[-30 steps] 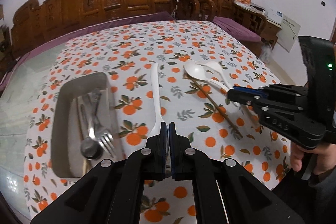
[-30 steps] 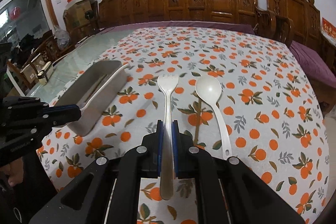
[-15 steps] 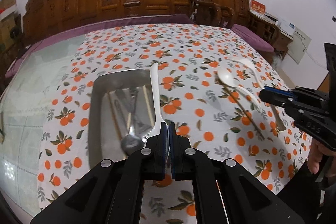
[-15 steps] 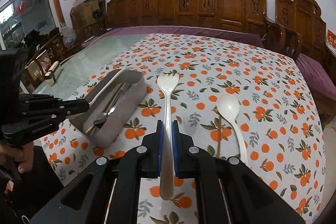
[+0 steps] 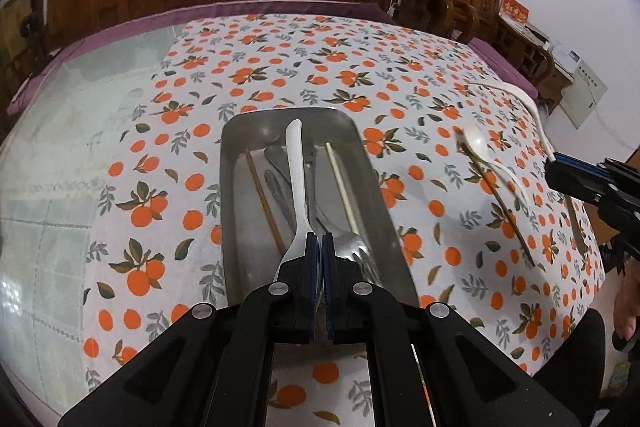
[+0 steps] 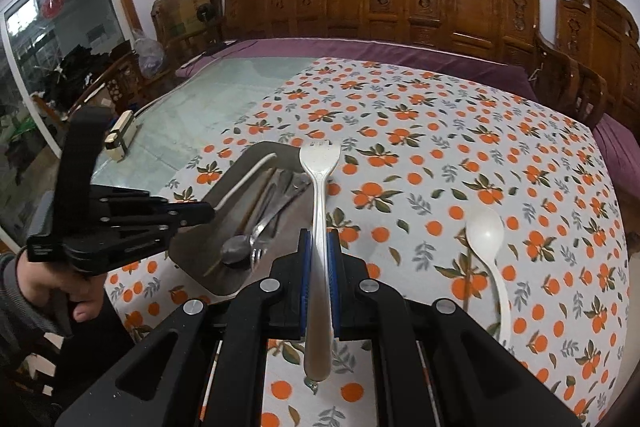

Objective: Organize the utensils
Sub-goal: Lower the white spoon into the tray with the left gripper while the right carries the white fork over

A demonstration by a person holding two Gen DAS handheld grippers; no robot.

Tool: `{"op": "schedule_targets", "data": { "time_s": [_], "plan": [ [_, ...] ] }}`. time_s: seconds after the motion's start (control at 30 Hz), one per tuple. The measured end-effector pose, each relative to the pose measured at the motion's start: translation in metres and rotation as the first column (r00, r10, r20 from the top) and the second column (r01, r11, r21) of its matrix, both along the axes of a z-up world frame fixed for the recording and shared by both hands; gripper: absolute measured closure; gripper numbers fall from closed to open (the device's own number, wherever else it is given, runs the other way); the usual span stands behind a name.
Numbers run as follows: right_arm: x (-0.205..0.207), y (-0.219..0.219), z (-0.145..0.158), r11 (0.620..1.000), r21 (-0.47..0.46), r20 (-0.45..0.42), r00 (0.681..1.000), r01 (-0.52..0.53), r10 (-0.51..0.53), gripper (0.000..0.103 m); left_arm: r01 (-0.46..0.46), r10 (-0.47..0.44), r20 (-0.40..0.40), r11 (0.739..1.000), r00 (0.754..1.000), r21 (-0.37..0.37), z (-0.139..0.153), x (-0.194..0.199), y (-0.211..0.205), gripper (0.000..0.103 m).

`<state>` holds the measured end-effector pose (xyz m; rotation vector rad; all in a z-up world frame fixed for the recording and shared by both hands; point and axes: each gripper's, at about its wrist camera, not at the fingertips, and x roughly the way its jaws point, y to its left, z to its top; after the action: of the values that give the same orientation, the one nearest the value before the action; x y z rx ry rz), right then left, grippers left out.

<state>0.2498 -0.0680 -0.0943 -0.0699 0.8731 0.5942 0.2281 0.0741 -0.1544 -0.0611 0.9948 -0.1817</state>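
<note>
My left gripper (image 5: 318, 239) is shut on a white plastic spoon (image 5: 296, 179), gripped near its wide end, with the handle pointing forward over the metal tray (image 5: 228, 195). The tray holds chopsticks (image 5: 340, 183), metal spoons and a fork. In the right wrist view the left gripper (image 6: 208, 213) hangs over the tray (image 6: 240, 167). My right gripper (image 6: 318, 239) is shut on a pale fork (image 6: 320, 163), tines forward, just right of the tray. Its tip (image 5: 554, 161) shows at the right of the left wrist view.
A white spoon (image 6: 486, 231) lies on the orange-print cloth (image 6: 440, 131) to the right, across a brown chopstick (image 5: 500, 203). Bare glass tabletop (image 6: 224, 95) lies left of the cloth, with a small beige box (image 6: 120, 135). Carved wooden chairs ring the table. A hand (image 6: 48, 279) holds the left gripper.
Both grippers have moved left towards the tray. The left one, with its spoon, went from beside the tray to over it. The right one rose and carried the fork up to the tray's edge.
</note>
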Motion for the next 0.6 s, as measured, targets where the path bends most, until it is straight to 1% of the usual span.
{"op": "schedule_targets", "data": {
  "time_s": [0.27, 0.4, 0.47, 0.5, 0.57, 0.6],
  "plan": [
    [0.007, 0.027, -0.013, 0.999, -0.010, -0.046, 0.998, -0.038, 0.038, 0.093, -0.010, 0.008, -0.048, 0.999, 0.999, -0.044, -0.020, 0.018, 0.010, 0.101],
    [0.011, 0.039, -0.021, 0.999, -0.011, -0.073, 0.996, -0.053, 0.052, 0.093, -0.002, 0.000, -0.059, 0.999, 0.998, -0.039, -0.024, 0.022, 0.012, 0.101],
    [0.013, 0.045, -0.022, 0.998, -0.007, -0.078, 0.995, -0.062, 0.061, 0.093, -0.006, 0.004, -0.050, 0.999, 0.999, -0.034, -0.022, 0.022, 0.014, 0.101],
    [0.014, 0.047, -0.022, 0.998, -0.007, -0.079, 0.995, -0.064, 0.063, 0.093, -0.005, 0.003, -0.049, 0.999, 0.999, -0.037, -0.020, 0.022, 0.015, 0.100],
    [0.017, 0.051, -0.022, 0.998, -0.001, -0.082, 0.994, -0.067, 0.067, 0.093, -0.007, 0.005, -0.048, 0.999, 0.999, -0.045, -0.016, 0.021, 0.018, 0.093],
    [0.018, 0.053, -0.021, 0.998, 0.004, -0.084, 0.994, -0.068, 0.068, 0.093, -0.009, 0.007, -0.039, 0.999, 0.999, -0.047, -0.011, 0.020, 0.020, 0.092]
  ]
}}
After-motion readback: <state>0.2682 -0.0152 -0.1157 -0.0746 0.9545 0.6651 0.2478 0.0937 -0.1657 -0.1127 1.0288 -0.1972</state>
